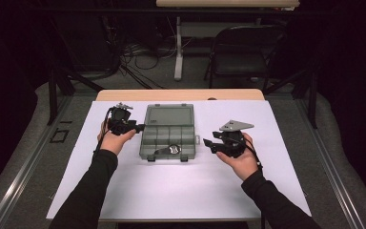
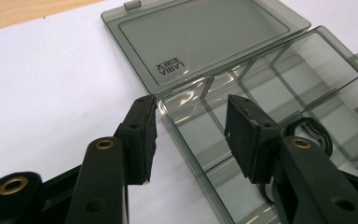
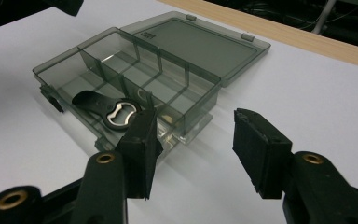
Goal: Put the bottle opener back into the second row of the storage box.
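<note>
The person wore long black sleeves point(image 1: 93, 188). Each black two-jaw gripper point(image 2: 191, 133) had brass-coloured rivets; the right black gripper point(image 1: 214, 142) carried a grey three-cornered plate.

A lab: cable tangle point(image 1: 140, 59) and folding chair point(image 1: 240, 52) beyond the table point(image 1: 181, 94).

Smoky clear plastic organizer box point(image 1: 167, 132), lid open flat, on white sheet, black bottle opener point(image 1: 170, 150) in near compartment
</note>
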`<move>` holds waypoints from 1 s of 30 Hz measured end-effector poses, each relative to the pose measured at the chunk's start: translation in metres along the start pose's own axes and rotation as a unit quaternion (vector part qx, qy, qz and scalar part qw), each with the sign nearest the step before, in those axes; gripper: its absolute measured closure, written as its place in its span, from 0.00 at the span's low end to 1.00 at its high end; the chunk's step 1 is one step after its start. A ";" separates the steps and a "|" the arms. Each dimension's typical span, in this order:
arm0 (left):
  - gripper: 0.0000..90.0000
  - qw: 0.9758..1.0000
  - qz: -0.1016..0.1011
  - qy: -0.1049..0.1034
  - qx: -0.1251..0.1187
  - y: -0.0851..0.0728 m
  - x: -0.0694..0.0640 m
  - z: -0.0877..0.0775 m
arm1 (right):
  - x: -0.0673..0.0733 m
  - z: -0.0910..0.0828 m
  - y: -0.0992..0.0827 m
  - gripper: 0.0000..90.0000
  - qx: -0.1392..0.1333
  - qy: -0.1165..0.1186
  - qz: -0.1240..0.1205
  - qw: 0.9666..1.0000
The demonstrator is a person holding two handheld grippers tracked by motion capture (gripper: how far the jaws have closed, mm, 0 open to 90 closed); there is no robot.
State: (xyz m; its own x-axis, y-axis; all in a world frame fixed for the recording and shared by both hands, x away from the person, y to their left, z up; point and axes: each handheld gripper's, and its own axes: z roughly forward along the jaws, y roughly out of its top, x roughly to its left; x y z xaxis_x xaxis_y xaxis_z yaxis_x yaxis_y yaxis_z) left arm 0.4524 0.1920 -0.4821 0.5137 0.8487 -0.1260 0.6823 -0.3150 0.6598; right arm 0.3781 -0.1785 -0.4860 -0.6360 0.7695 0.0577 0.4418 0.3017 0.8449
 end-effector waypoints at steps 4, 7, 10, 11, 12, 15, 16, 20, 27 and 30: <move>0.60 1.000 -0.005 0.002 0.007 -0.001 0.000 0.003 | -0.001 0.008 0.017 0.56 0.014 0.004 0.001 1.000; 0.62 1.000 -0.009 0.004 0.006 0.000 0.001 0.004 | -0.003 0.014 0.031 0.56 0.019 0.004 0.005 1.000; 0.64 1.000 -0.014 0.007 0.002 0.001 0.001 0.005 | -0.008 0.023 0.045 0.56 0.027 0.000 0.011 1.000; 0.64 1.000 -0.015 0.007 0.004 0.001 0.001 0.006 | -0.009 0.026 0.049 0.55 0.033 -0.002 0.013 0.999; 0.64 1.000 -0.014 0.008 0.006 0.001 0.001 0.006 | -0.011 0.029 0.053 0.55 0.037 -0.003 0.015 0.999; 0.64 1.000 -0.016 0.012 0.007 0.001 0.000 0.008 | -0.016 0.039 0.064 0.55 0.047 -0.009 0.024 0.999; 0.64 1.000 -0.016 0.013 0.006 0.001 0.000 0.009 | -0.018 0.042 0.068 0.55 0.050 -0.011 0.027 0.998; 0.64 1.000 -0.019 0.017 0.012 0.002 0.001 0.011 | -0.024 0.054 0.082 0.55 0.061 -0.020 0.037 0.997; 0.63 0.999 -0.024 0.020 0.025 0.002 0.004 0.016 | -0.026 0.074 0.101 0.55 0.085 -0.035 0.032 0.995; 0.63 0.999 -0.026 0.020 0.027 0.002 0.004 0.017 | -0.028 0.083 0.108 0.55 0.098 -0.037 0.042 0.994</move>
State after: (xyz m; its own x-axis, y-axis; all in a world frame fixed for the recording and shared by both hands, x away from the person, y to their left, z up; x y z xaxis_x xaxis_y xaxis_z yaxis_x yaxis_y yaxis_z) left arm 0.4650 0.1878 -0.4936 0.4567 0.8803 -0.1288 0.7347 -0.2915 0.6126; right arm 0.4961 -0.1207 -0.4408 -0.5463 0.8340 0.0774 0.6104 0.3331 0.7187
